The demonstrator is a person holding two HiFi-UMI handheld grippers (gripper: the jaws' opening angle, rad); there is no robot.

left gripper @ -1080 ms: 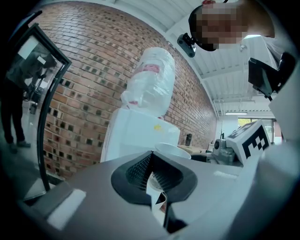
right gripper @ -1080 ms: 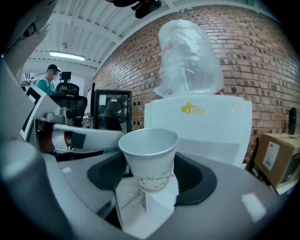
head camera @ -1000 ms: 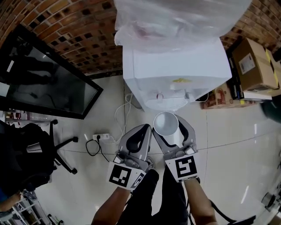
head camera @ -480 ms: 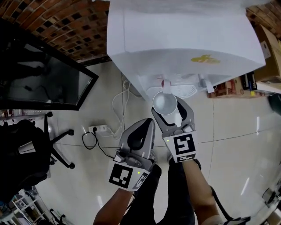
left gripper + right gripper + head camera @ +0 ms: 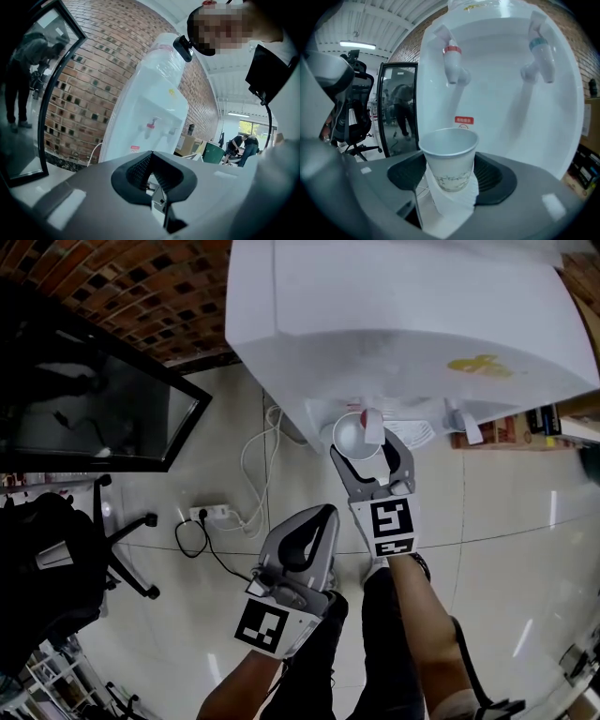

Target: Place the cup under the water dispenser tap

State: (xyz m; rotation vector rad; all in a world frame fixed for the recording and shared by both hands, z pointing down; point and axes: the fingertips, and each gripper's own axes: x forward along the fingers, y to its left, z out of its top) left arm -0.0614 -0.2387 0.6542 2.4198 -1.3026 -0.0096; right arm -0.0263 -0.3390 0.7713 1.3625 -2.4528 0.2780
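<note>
Right gripper [image 5: 368, 451] moved forward with cup [image 5: 450, 159], up to dispenser [image 5: 403, 324]; jaws wide, clamped on cup, cup upright; cup sits below red tap [image 5: 452, 63], apart from it; left gripper [image 5: 319, 517] clenched, empty, behind.

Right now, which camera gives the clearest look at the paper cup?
The right gripper view: the cup stands upright, side and rim visible, held in the right claw below the red tap. The head view shows the cup only from above, as an open mouth. The left gripper view doesn't show it.
</note>
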